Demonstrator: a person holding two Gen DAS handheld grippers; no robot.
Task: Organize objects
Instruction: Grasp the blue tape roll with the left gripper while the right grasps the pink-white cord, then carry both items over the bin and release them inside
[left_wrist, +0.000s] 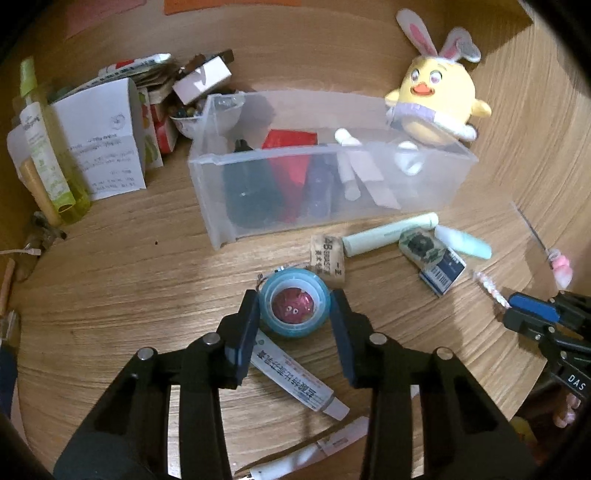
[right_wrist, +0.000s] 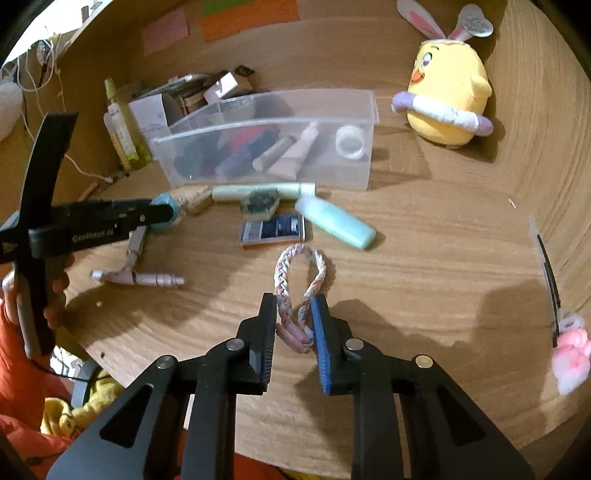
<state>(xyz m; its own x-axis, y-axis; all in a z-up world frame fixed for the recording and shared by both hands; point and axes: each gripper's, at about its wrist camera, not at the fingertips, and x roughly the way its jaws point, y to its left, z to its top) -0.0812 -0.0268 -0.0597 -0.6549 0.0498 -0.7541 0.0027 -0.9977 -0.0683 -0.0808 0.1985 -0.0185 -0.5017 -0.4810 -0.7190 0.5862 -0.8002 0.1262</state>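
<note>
- Step in hand, as I judge it: both grippers are picking up loose items from the wooden worktop (right_wrist: 424, 240) to go into the clear plastic storage bin (left_wrist: 436, 184) standing at the far middle.
- The left gripper (left_wrist: 294, 314) has its jaws on either side of a round blue capsule with a pink figure inside (left_wrist: 293, 308). They sit against its sides or just beside them; whether they grip it firmly cannot be told.
- The right gripper (right_wrist: 294, 325) has its jaws nearly together, clamped on the near ends of a braided pastel cord loop (right_wrist: 301, 266), whose loop lies on the worktop towards the bin.
- Next move, likely: lift each item clear and carry it far over the bin's near wall, then part the jaws above free space inside, at the bin's right end.
- Awaiting sorting near the bin: a pale green tube (right_wrist: 264, 191), a mint squeeze bottle (right_wrist: 338, 225), a dark blue flat pack (right_wrist: 273, 229), and a white printed tube (left_wrist: 295, 376) lying under the left gripper.
- Hard to make out: the bin's frosted wall blurs its contents; dark and red shapes cannot be identified. The yellow plush chick with rabbit ears (right_wrist: 448, 96) is partly masked by the bin in the left view. A pink fluffy object (right_wrist: 570, 360) at the right edge is blurred.
</note>
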